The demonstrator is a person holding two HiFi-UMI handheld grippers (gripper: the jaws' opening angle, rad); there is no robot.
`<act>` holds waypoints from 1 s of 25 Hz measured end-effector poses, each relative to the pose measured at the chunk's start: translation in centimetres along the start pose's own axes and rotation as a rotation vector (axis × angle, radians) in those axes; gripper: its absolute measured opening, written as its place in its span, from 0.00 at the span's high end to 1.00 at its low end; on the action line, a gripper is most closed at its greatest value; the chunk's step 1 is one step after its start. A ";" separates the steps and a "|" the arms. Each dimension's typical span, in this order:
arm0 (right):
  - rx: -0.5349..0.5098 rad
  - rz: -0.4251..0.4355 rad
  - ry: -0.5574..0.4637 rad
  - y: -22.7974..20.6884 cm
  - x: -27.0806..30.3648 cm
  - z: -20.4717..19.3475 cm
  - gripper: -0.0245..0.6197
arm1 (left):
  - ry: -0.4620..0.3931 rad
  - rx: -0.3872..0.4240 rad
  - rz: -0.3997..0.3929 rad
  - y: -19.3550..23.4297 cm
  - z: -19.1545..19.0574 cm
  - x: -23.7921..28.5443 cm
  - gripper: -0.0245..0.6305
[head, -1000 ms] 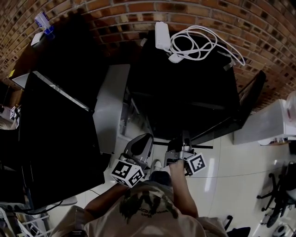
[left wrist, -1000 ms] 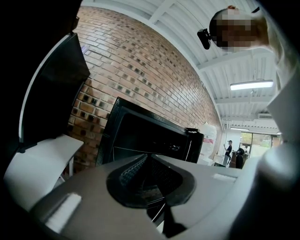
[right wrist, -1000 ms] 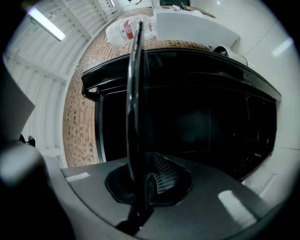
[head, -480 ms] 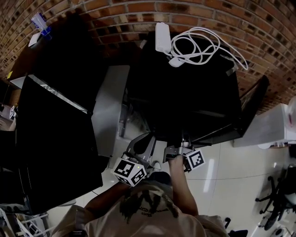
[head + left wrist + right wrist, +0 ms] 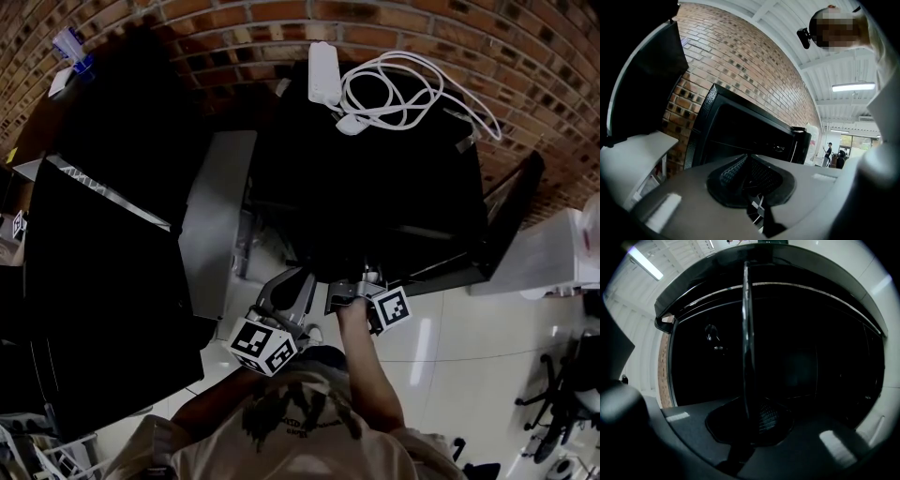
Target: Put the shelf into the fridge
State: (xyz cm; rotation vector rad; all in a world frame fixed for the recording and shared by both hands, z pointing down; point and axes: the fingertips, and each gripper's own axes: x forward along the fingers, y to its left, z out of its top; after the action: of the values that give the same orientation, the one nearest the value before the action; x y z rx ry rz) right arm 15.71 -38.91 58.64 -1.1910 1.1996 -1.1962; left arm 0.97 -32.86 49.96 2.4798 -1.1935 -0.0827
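Right gripper (image 5: 751, 417): jaws are closing tight on the shelf (image 5: 746, 333), a thin dark pane standing edge-on in the right gripper view. The pane is running straight away from the jaws toward the open front of the fridge (image 5: 693, 296), whose inside is showing only black. In the head view this gripper (image 5: 352, 289) is sitting at the fridge's lower front edge; the shelf itself is too dark to pick out there.

Left gripper (image 5: 750, 159): jaws are meeting with nothing between them, pointing at the fridge (image 5: 740, 126) and the brick wall (image 5: 740, 61).

The fridge door (image 5: 511, 211) is standing open at right. A white cable (image 5: 394, 89) is lying coiled at the back edge of the fridge top.
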 end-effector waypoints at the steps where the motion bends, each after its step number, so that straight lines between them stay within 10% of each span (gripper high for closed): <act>1: -0.003 0.004 -0.001 0.0 0.2 0.0 0.95 | 0.000 -0.001 -0.001 0.1 0.0 0.1 0.97; 25: -0.099 0.064 0.029 1.3 7.8 1.4 0.84 | -0.007 -0.011 -0.003 1.0 0.9 2.5 0.97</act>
State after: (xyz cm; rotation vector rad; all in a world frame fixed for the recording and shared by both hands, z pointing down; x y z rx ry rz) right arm 17.18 -46.69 57.23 -1.2030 1.3218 -1.1207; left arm 1.66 -35.66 49.75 2.4732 -1.1896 -0.0993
